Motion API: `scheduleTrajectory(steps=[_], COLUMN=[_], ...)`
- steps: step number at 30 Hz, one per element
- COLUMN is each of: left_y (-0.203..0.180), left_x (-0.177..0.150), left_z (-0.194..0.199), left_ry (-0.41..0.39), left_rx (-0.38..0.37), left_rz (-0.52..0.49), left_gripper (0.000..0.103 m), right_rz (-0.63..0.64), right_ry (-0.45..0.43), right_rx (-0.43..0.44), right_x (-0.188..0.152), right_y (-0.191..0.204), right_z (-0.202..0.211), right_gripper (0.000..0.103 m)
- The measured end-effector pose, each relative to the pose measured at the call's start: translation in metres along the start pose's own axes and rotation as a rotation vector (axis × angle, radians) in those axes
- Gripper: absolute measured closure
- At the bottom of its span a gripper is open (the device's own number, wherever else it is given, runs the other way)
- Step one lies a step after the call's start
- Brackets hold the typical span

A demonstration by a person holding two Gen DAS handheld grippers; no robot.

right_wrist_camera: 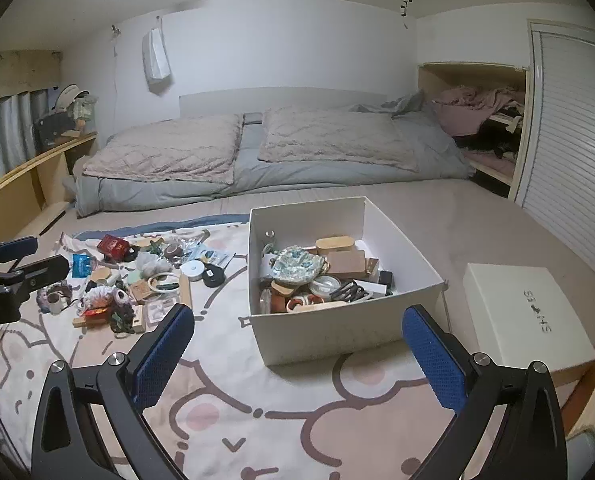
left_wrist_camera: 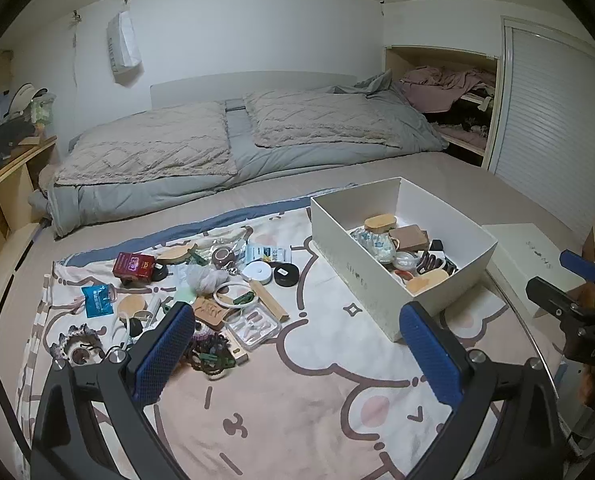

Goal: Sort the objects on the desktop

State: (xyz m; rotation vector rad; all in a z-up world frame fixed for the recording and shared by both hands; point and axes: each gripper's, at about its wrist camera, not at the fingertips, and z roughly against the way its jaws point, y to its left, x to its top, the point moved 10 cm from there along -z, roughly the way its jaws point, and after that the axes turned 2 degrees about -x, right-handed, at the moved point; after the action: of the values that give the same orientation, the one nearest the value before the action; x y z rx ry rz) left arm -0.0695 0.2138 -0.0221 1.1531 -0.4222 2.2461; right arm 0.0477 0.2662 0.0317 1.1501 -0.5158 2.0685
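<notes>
White cardboard box [right_wrist_camera: 329,332] sits just ahead of the right gripper [right_wrist_camera: 297,364]; loose clutter [left_wrist_camera: 201,296] lies beyond the left gripper [left_wrist_camera: 297,360]. Both gape empty. Tangled pieces may snag and drag neighbours.

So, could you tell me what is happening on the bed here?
A person is sorting small items with two handheld grippers. The left gripper and right gripper both hang open and empty above the cartoon blanket. A white box already holds several items; a loose pile lies to its left.
</notes>
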Motion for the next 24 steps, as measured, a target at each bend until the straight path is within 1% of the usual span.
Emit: scheduleTrajectory(steps=[9, 15, 24], left_y=[0.008, 0.012, 0.012], left_x=[-0.015, -0.024, -0.033], left_z=[-0.003, -0.009, -0.014], left_ry=[0.003, 0.018, 0.041], left_rx=[0.008, 0.022, 0.021], left_rz=[0.01, 0.012, 0.022], left_gripper=[0.0, 0.0, 0.0], right_rz=[0.009, 0.008, 0.021], right_ry=[0.025, 0.025, 0.028], right_rx=[-0.005, -0.005, -0.012], right_x=[-0.013, -0.016, -0.024], right_y=[0.002, 0.003, 0.002], right_z=[-0.005, -0.006, -0.009], right_gripper=[0.0, 0.0, 0.0])
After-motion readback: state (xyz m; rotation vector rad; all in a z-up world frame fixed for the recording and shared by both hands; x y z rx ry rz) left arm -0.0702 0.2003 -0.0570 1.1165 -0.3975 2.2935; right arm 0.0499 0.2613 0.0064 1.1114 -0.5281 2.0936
